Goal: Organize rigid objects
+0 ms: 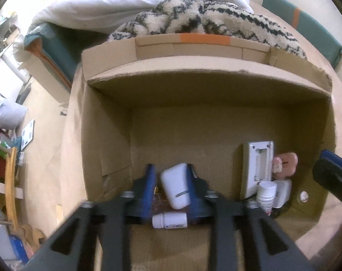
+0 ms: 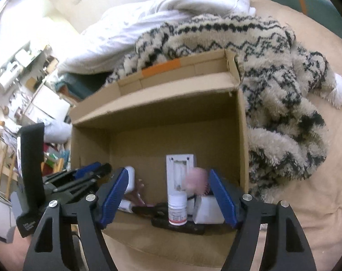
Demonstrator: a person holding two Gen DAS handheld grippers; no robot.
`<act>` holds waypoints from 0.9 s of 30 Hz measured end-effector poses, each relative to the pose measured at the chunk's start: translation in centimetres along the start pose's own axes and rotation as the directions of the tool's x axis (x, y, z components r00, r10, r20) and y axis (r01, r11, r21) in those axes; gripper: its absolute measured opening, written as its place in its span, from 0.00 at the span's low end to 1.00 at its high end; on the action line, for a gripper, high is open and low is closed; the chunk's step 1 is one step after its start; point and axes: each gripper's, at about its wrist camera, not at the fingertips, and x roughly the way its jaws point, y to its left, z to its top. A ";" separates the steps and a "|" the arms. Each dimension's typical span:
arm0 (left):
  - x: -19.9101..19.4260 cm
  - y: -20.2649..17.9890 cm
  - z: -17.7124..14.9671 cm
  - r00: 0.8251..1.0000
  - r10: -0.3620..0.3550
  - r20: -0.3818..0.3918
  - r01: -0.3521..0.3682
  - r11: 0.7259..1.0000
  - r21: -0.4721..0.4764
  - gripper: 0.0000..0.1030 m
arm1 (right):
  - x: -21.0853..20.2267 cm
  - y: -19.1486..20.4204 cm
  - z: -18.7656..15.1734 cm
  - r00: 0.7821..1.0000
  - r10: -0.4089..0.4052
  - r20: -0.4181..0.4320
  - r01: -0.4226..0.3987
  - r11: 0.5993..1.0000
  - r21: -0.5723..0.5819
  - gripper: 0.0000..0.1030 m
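We look down into a big cardboard box (image 1: 107, 135) that sits on a tan bed cover, and we go from left to right. On the left side, in the left wrist view, our left gripper (image 1: 171, 180) is low inside the box. A white case (image 1: 175, 188) sits tilted between its two blue fingers (image 1: 149, 181). The right finger looks like it touches the case, but there is a small gap on the left side, so we say the gripper is let go and not squeezing. Just below the case a small white bottle (image 1: 169, 220) lies on its side on the box floor. Farther right, a white flat gadget (image 1: 257, 167) leans up with its back open. A stack of white cups (image 1: 266, 194) is just in front of it, and a pink thing (image 1: 285, 164) is beside it near the right wall. A little white round thing (image 1: 304, 196) lies on the floor near that wall. In the right wrist view, our right gripper (image 2: 168, 199) is spread wide and holds nothing. Between its fingers we see a white bottle with a red label (image 2: 177, 212) standing up on a dark flat thing (image 2: 177, 225). A blurry pink ball (image 2: 197, 179) is just right of it, above a white box (image 2: 207, 211). A fuzzy zigzag blanket (image 2: 272, 85) lies behind and to the right of the box
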 end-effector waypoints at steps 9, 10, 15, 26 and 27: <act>-2.3 0.8 -0.2 0.999 -0.033 0.020 0.033 0.999 -0.023 0.54 | -2.9 0.9 0.1 0.985 -0.017 0.171 0.017 1.000 -0.001 1.00; -2.6 0.9 -0.3 0.999 -0.047 0.015 0.048 0.999 -0.025 0.54 | -2.9 0.8 0.0 0.986 -0.019 0.168 0.018 1.000 0.011 1.00; -4.1 2.2 -1.3 0.997 -0.075 -0.005 0.074 0.995 -0.071 0.67 | -3.5 0.2 -0.9 0.991 0.010 0.137 -0.022 0.996 0.089 1.00; -8.5 7.1 -7.4 0.992 -0.125 -0.016 0.119 0.973 -0.196 0.90 | -8.8 2.0 -5.9 0.977 0.032 0.211 -0.038 0.999 0.022 1.00; -9.3 7.4 -8.0 0.994 -0.112 0.012 0.112 0.975 -0.192 0.91 | -9.5 2.5 -6.6 0.973 0.013 0.232 -0.014 1.000 0.000 1.00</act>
